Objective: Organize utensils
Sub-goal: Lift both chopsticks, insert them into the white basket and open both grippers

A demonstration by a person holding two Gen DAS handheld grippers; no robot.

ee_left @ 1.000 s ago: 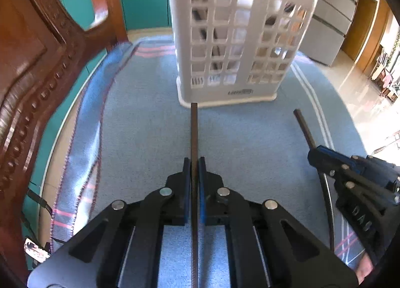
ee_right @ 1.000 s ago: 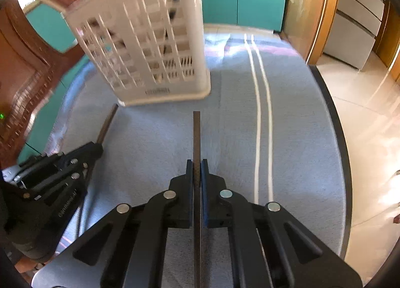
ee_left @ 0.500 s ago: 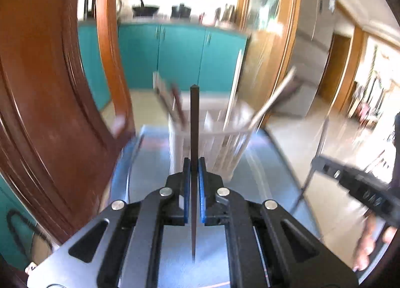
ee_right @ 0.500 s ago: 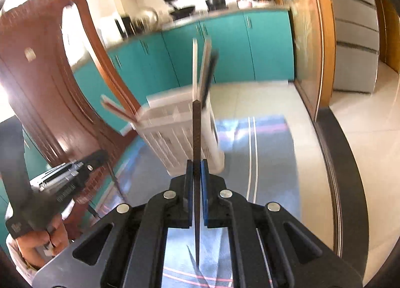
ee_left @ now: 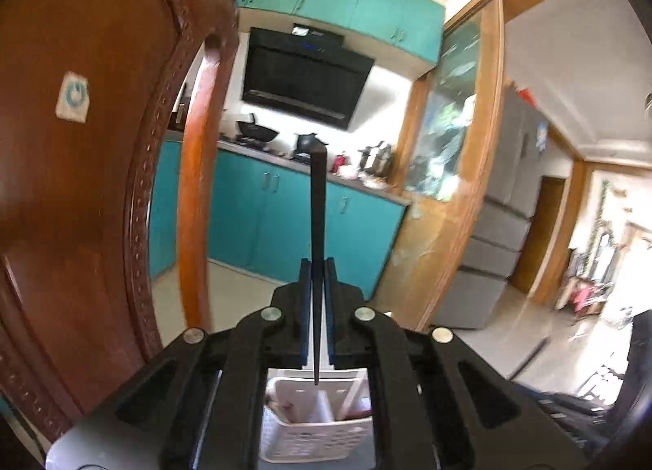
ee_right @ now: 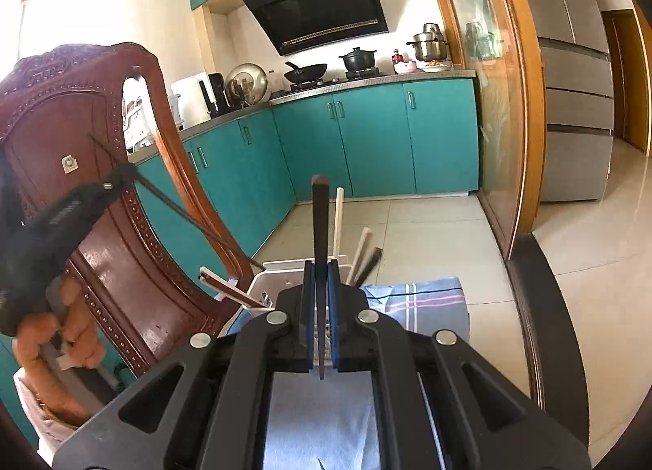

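Note:
My left gripper (ee_left: 317,266) is shut on a dark chopstick (ee_left: 317,201), held upright with its thin tip pointing down over the white slotted utensil basket (ee_left: 318,433). My right gripper (ee_right: 321,268) is shut on a second dark chopstick (ee_right: 320,221), also upright, with the basket (ee_right: 281,278) just beyond its fingers. Several light and dark chopsticks (ee_right: 360,252) stand in the basket. The left gripper (ee_right: 116,180) with its chopstick also shows in the right wrist view, at the left above the basket.
A carved wooden chair back (ee_left: 89,168) stands close on the left, also in the right wrist view (ee_right: 102,201). A blue striped cloth (ee_right: 419,298) covers the table under the basket. Teal kitchen cabinets (ee_right: 366,144) and a fridge (ee_right: 570,82) lie beyond.
Both grippers have lifted their chopsticks off the cloth and tipped them upright. They now sit above the basket instead of in front of it on the table.

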